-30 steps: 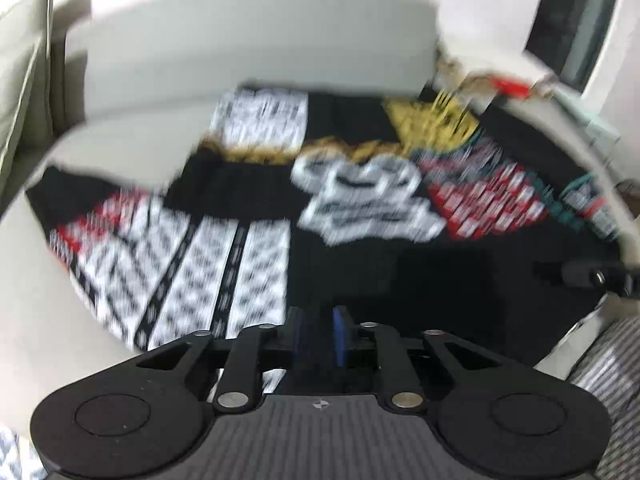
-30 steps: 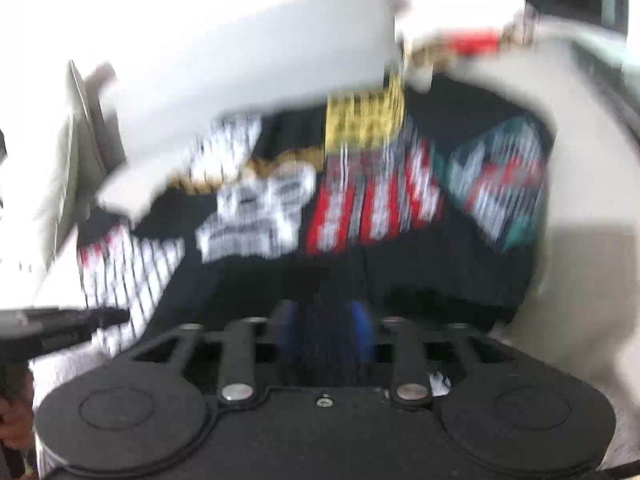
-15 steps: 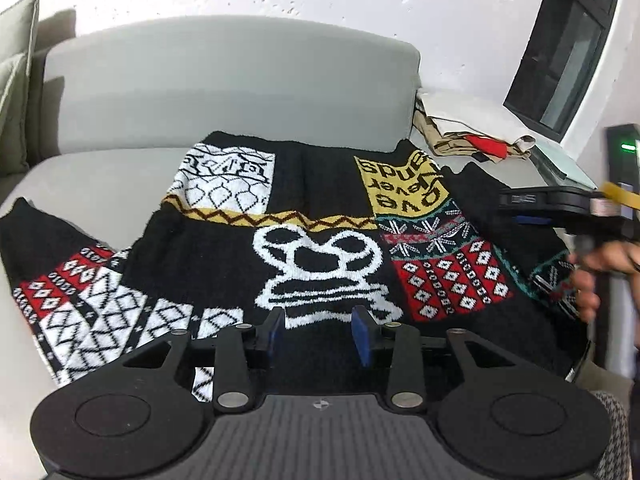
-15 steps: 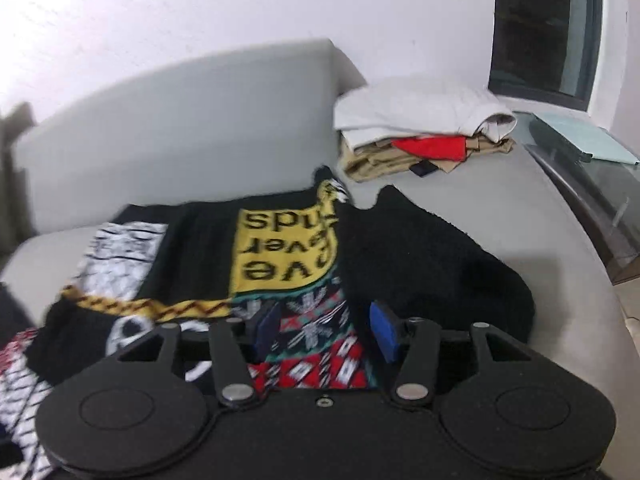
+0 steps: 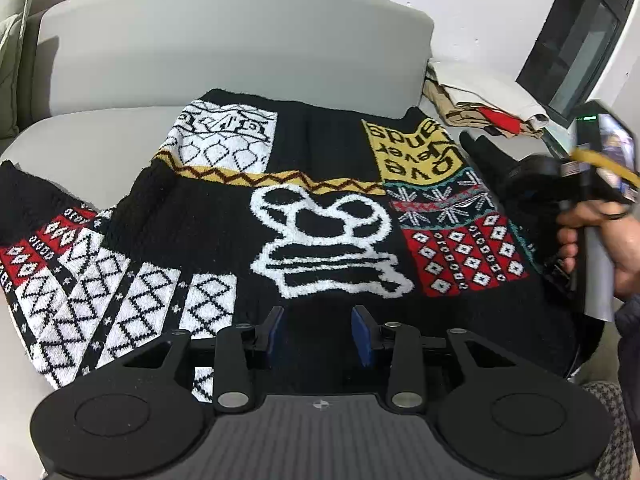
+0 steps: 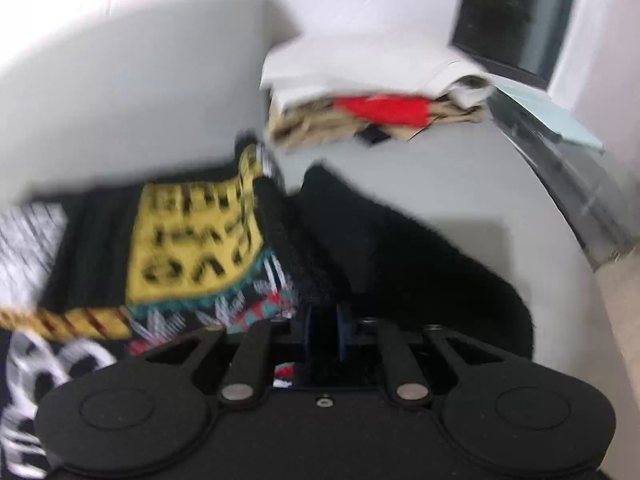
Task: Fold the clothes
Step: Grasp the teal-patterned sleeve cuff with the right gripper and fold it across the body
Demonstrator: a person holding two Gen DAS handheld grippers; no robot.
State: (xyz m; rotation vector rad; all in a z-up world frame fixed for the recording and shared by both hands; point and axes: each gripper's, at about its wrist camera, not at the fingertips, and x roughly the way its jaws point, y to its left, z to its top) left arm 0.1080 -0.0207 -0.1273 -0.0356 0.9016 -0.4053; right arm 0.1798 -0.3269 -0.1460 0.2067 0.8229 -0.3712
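Patterned knit sweater (image 5: 320, 216) spread flat on the grey sofa (image 5: 224, 48), beside a folded pile (image 6: 372, 108) at the sofa's far end. Soft, thick and limp, it likely drapes; best taken at hem or sleeve edge. Left gripper (image 5: 318, 334) hovers over the sweater's near hem, jaws partly open, empty. Right gripper (image 6: 325, 330), wide half a second ago, is closing on black fabric at the sweater's sleeve side

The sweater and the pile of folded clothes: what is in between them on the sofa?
Nothing. In the right wrist view only bare grey sofa seat separates the sweater from the pile of folded clothes.
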